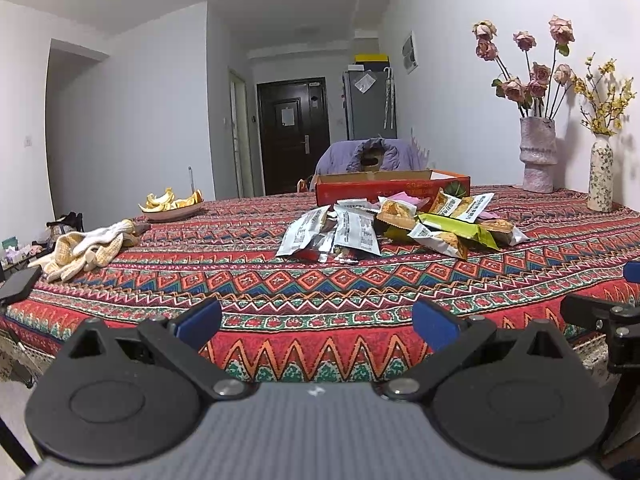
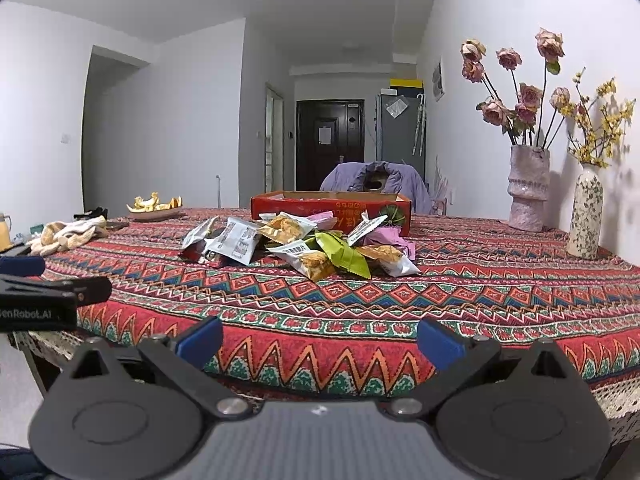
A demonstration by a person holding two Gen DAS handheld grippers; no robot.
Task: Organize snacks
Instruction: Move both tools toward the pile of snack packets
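A heap of snack packets (image 1: 384, 228) (image 2: 304, 246) lies mid-table: white and silver ones on the left, yellow chip bags, a green packet (image 2: 346, 254) and pink ones on the right. Directly behind the heap stands a shallow red cardboard box (image 1: 392, 189) (image 2: 332, 208). My left gripper (image 1: 316, 322) hovers open at the near table edge, nothing between its blue fingertips. My right gripper (image 2: 320, 340) is also open and empty, short of the heap. The other gripper shows at each view's side edge.
The table wears a red patterned cloth (image 1: 280, 280). At the left lie pale knitted gloves (image 1: 86, 250), a plate of fruit peels (image 1: 172, 204) and a dark phone (image 1: 18, 286). Two flower vases (image 2: 528, 188) (image 2: 584, 216) stand at the right wall. A chair with a purple jacket (image 2: 376, 184) is behind.
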